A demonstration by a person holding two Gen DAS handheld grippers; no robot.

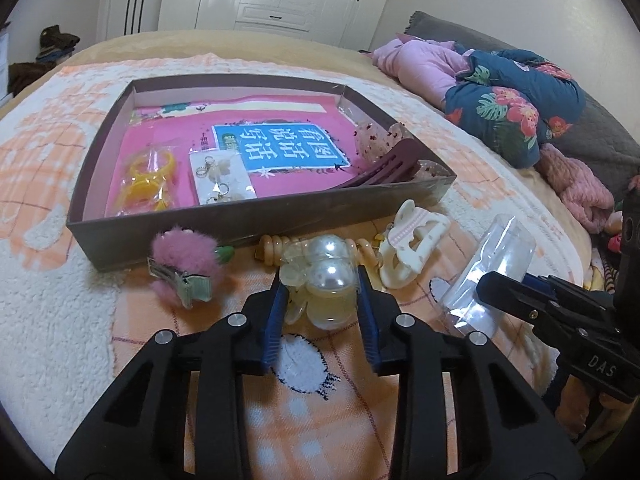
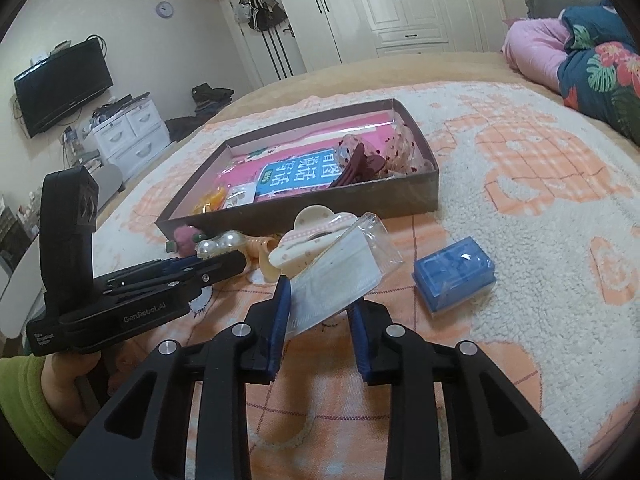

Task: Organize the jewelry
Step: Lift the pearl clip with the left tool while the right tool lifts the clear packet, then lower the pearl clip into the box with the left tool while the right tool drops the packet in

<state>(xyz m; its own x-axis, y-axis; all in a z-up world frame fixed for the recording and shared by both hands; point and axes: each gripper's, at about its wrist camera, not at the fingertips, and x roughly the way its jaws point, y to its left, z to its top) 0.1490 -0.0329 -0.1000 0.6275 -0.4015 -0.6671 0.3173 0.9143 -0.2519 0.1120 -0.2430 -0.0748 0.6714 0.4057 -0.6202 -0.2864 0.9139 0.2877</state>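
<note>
On the bed blanket [image 1: 60, 300], the left gripper [image 1: 320, 292] is narrowed around a pearl clip [image 1: 328, 276], both blue pads pressing its sides; the clip's underside is hidden by the pearls. The right gripper [image 2: 320, 300] pinches a clear bag [image 2: 340, 272] by its near end; what the bag contains is hard to make out through the glare. A white claw clip [image 1: 412, 240] lies between the two, touching a beaded clip [image 1: 276, 246] that the pearls mostly cover. A pink fluffy clip [image 1: 184, 268] rests just beside the box [image 1: 168, 228]. Inside the box are a yellow piece [image 1: 148, 178], bagged earrings [image 1: 220, 176] and a maroon clip [image 1: 384, 172]; its near wall cuts off their lower edges. A blue case [image 2: 454, 272] sits apart on the right.
</note>
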